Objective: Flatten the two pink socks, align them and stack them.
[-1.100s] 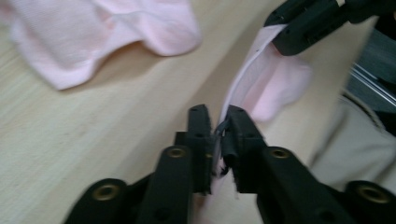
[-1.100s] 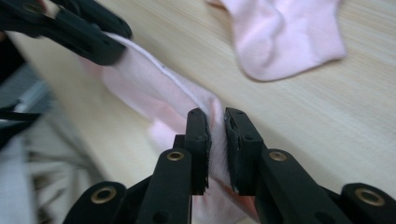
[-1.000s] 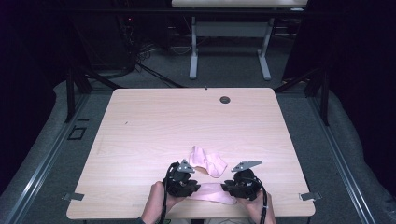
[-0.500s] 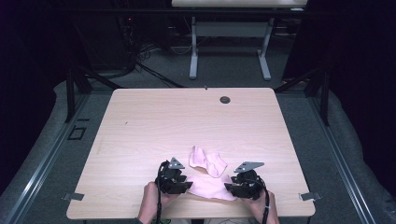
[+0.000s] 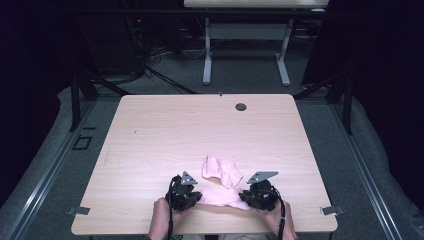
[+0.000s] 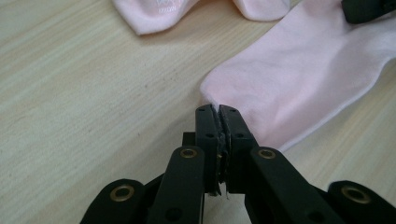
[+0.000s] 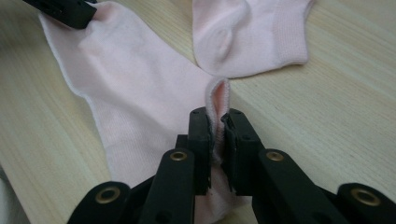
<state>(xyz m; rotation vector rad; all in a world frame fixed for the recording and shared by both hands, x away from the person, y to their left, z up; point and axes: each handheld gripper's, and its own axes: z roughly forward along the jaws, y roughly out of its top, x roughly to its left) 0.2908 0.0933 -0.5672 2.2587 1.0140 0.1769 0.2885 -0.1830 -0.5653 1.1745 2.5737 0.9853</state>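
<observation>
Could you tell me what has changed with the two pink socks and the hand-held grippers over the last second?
Both have just closed on the flat pink sock: the left hand-held gripper pinches one end, the right hand-held gripper pinches a raised fold at the other. The crumpled sock behind and the table stayed as they were; the hands barely shifted.

a light wooden table (image 5: 150, 135) carries two pink socks (image 5: 222, 196) near its front edge.

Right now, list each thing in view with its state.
Flat pink sock: stretched on the table between both grippers.
Crumpled pink sock: lying loose, untouched.
Left gripper: jaws just closed on the flat sock's edge.
Right gripper: jaws just closed, pinching the flat sock's cuff.
</observation>
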